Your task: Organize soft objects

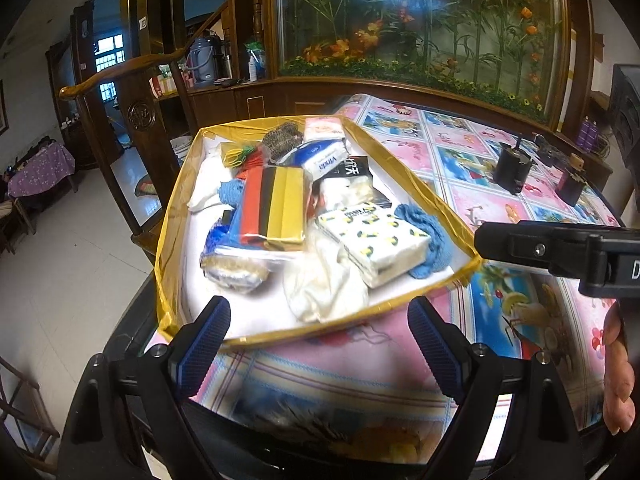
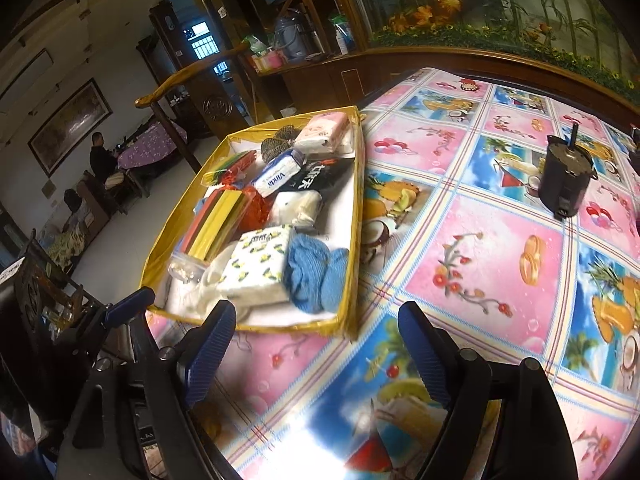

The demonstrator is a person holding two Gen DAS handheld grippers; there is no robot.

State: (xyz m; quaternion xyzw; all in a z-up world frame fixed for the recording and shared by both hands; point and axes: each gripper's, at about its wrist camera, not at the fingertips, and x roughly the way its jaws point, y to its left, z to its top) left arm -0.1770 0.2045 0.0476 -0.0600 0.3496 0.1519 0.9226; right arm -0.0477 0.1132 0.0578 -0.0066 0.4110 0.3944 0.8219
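Observation:
A shallow gold-rimmed box (image 1: 172, 208) (image 2: 354, 216) sits on the table's left part, filled with soft items: a lemon-print tissue pack (image 1: 376, 246) (image 2: 256, 270), a blue knitted cloth (image 1: 428, 236) (image 2: 316, 276), a striped sponge pack (image 1: 276, 204) (image 2: 218, 220), a Vinda tissue pack (image 1: 324, 158) (image 2: 278, 174), a white cloth (image 1: 320, 284) and a pink pack (image 2: 324, 130). My left gripper (image 1: 320, 340) is open and empty, just before the box's near rim. My right gripper (image 2: 316, 344) is open and empty, at the box's near right corner.
The table wears a pink and blue fruit-print cloth (image 2: 480, 256). A black cup with a stick (image 2: 564, 180) (image 1: 514, 168) stands at the right, another dark container (image 1: 570, 182) beyond it. A wooden chair (image 1: 132, 116) stands left of the table. A cabinet with flowers is behind.

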